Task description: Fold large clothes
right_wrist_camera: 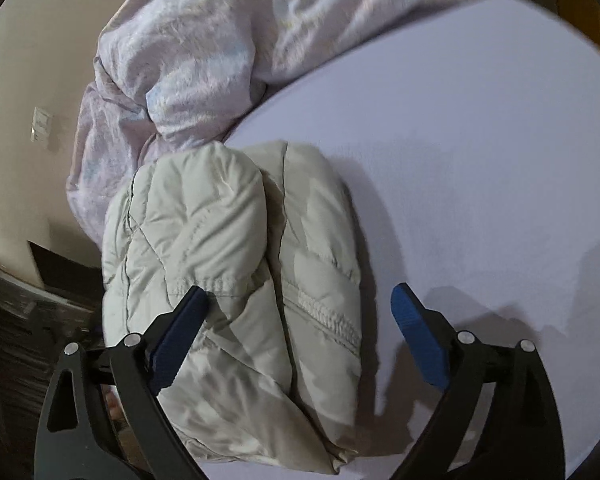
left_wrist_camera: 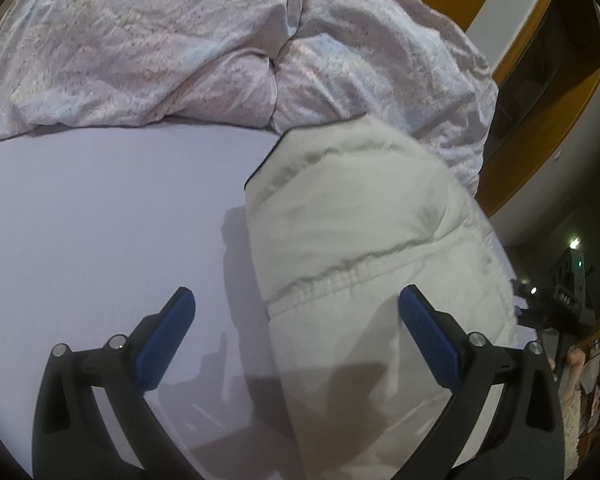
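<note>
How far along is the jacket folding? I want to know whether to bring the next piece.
Done, it seems: the puffy jacket lies folded into a compact bundle on the bed sheet. In hand: nothing; both tongs, left and right, are open. Left: maybe tidying; the rumpled duvet lies unfolded behind.

The jacket (right_wrist_camera: 228,264), centre left, is pale grey quilted cloth, puffy, with a faint sheen and stitched seams. The sheet (right_wrist_camera: 480,168), at right, is smooth matt lilac cloth. The duvet (left_wrist_camera: 160,48), across the top, is crinkled pastel fabric, slightly shiny. Gripper fingers (left_wrist_camera: 430,334) are matt black plastic with textured blue pads and bright metal pins. The frame (left_wrist_camera: 540,92), upper right, looks like glossy brown wood.
</note>
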Demonstrator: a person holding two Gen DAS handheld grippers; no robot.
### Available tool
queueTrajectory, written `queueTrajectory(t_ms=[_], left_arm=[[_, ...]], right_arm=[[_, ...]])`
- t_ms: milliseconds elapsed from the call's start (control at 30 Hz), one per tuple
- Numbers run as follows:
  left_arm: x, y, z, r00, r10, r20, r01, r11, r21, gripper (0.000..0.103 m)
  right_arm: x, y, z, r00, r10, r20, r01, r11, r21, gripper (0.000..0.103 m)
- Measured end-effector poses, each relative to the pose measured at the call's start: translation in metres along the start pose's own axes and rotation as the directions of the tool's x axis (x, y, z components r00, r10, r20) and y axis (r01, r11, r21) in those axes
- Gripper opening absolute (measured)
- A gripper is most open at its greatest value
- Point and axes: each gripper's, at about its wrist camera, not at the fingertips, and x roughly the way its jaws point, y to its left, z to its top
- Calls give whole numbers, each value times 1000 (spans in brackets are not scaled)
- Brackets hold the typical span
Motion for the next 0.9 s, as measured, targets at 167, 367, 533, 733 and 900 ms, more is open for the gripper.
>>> queueTrajectory(t_ms=[167,367,533,733,900], left_arm=[[8,4,-7,998,-57,-19,57,998,-19,101],[16,6,-11,995,-94,-19,94,995,-39,101],[18,5,-10,994,-111,-13,111,993,-43,101],[19,13,-11,987,-161,-22,159,984,-83,101],[27,23,-11,958,-282,-50,270,948,-167,101]], right_arm=[[13,-17,1,989,117,-89,-110,991,82,100],[24,-14,-2,972,177,-156,-167,983,79,102],[41,5,-3,952,210,-222,-208,978,31,102],[46,15,-4,957,196,-216,-203,979,-13,102],[47,14,-5,955,209,-211,-217,976,-15,102]])
